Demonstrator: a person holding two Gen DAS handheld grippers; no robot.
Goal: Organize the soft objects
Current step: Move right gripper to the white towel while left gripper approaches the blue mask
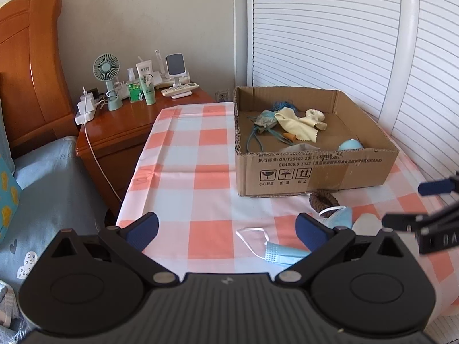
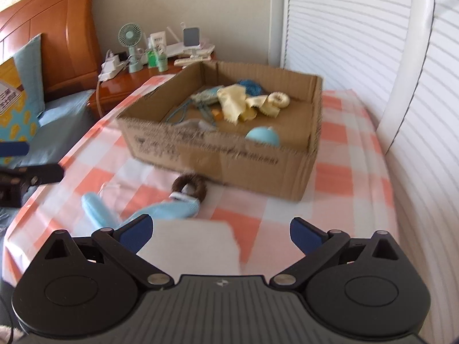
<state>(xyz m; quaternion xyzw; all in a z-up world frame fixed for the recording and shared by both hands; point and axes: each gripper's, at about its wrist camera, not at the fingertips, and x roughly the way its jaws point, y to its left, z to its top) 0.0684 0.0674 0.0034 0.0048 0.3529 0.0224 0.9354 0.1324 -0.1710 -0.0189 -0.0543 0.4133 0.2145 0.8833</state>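
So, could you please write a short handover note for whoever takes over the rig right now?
Left gripper: open, empty, above the checked tablecloth.
Right gripper: open, empty, over a white pad.
Done: the cardboard box already holds a yellow cloth, cream scrunchie, blue cord and a light blue round item.
Left on the table: brown scrunchie touching the box front, two blue face masks, and the white pad.
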